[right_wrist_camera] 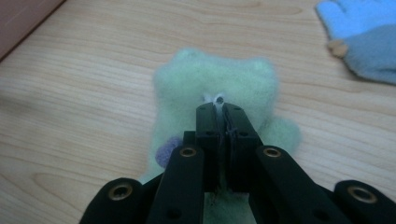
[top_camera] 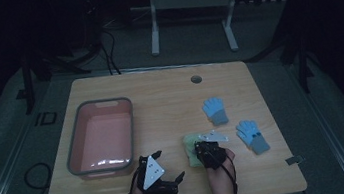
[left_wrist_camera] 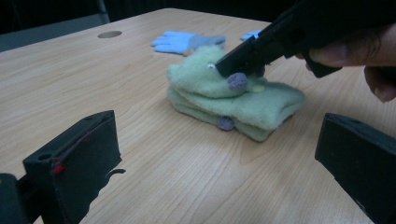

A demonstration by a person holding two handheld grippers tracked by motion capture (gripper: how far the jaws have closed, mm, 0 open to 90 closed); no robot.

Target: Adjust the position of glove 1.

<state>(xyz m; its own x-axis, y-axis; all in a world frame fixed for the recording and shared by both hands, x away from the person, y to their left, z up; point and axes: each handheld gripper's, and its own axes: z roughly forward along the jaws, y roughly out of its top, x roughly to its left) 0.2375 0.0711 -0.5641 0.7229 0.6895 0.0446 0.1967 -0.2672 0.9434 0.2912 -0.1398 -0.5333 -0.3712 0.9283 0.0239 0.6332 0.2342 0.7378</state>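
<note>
pinching the green mitten pair (right_wrist_camera: 212, 88) lying on the desk (top_camera: 161, 103) with the right gripper (right_wrist_camera: 218, 106) jaws closed on its white tag, probably for lifting toward the pink bin (top_camera: 100, 136), while keeping the left gripper (left_wrist_camera: 215, 163) jaws wide open and empty nearby.

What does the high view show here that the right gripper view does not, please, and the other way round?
High view: the pink tub and the left gripper, open and holding nothing. Right gripper view: the right gripper pinched shut on a white loop on the green mittens. Both: the mittens, a blue glove and the wooden table.
</note>
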